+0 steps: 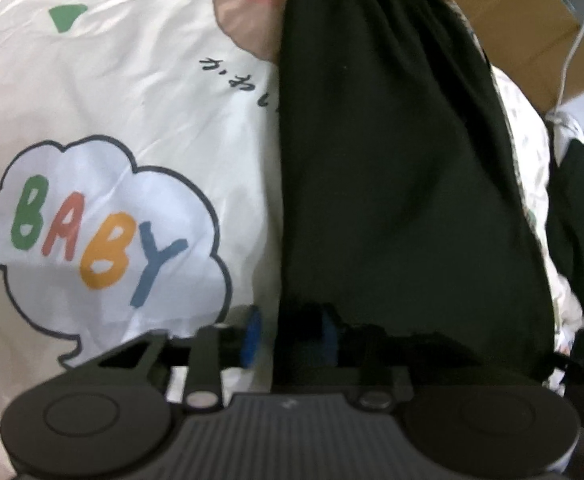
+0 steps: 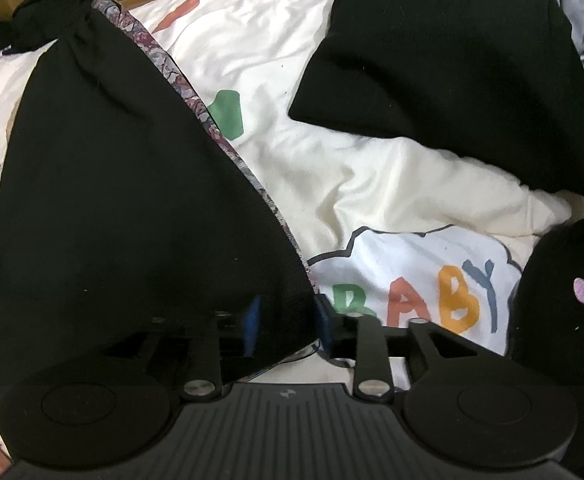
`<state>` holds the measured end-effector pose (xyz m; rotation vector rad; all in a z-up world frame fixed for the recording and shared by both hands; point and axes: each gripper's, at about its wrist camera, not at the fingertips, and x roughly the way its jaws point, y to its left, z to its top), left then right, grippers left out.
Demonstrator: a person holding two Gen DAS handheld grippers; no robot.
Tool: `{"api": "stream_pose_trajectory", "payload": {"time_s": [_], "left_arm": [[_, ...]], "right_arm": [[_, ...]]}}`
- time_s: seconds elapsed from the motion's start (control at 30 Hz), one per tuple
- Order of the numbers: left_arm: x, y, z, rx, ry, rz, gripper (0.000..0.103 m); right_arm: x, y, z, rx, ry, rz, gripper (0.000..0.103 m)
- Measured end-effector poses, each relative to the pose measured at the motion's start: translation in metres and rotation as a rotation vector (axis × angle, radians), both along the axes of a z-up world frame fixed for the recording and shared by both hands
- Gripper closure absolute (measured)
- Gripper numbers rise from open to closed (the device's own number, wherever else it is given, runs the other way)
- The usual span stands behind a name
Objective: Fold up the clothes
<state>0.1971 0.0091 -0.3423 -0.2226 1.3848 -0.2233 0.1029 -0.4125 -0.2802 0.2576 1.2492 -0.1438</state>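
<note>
A: Starting on the left. The left claw (image 1: 290, 334) has its blue pads pinched on the near edge of the black garment (image 1: 391, 168). The cloth hangs stretched forward from that grip, over the white "BABY" duvet (image 1: 104, 112).

B: And the right claw (image 2: 288, 320)?

A: Same story: narrowed onto a corner of the black garment (image 2: 124, 168), where a patterned trim (image 2: 196, 108) runs down its edge. I'd judge both are carrying one hem, mid-fold.

B: How to do it well?

A: Keep the two corners level and taut, then lay the edge down squarely so no crease gets trapped. A sagging middle would likely bunch up.

B: Surface?

A: A bed, soft and rumpled, so the cloth may drag on it. Further right lies another black piece (image 2: 451, 80), well apart from the held one, and a dark item with a pink paw print (image 2: 563, 312) at the edge. Cardboard (image 1: 531, 32) and a white cable (image 1: 575, 40) sit behind.
</note>
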Motion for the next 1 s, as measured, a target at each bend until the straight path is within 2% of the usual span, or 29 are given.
{"api": "stream_pose_trajectory", "payload": {"time_s": [0.07,0.23,0.73,0.83,1.0], "left_arm": [[-0.004,0.001,0.003,0.003,0.009,0.012,0.06],[-0.024,-0.003,0.008,-0.046,0.054,0.067,0.06],[-0.082,-0.041,0.01,0.018,0.123,-0.029,0.061],[-0.092,-0.051,0.008,0.034,0.13,-0.084,0.061],[-0.104,-0.06,-0.002,0.011,0.174,-0.115,0.061]], "right_arm": [[-0.002,-0.001,0.0,0.019,0.003,-0.006,0.061],[-0.008,-0.009,-0.003,0.085,-0.001,-0.042,0.061],[-0.021,-0.025,-0.006,0.191,-0.035,-0.094,0.06],[-0.023,-0.029,-0.006,0.205,-0.052,-0.109,0.06],[-0.028,-0.033,-0.001,0.223,-0.078,-0.123,0.06]]}}
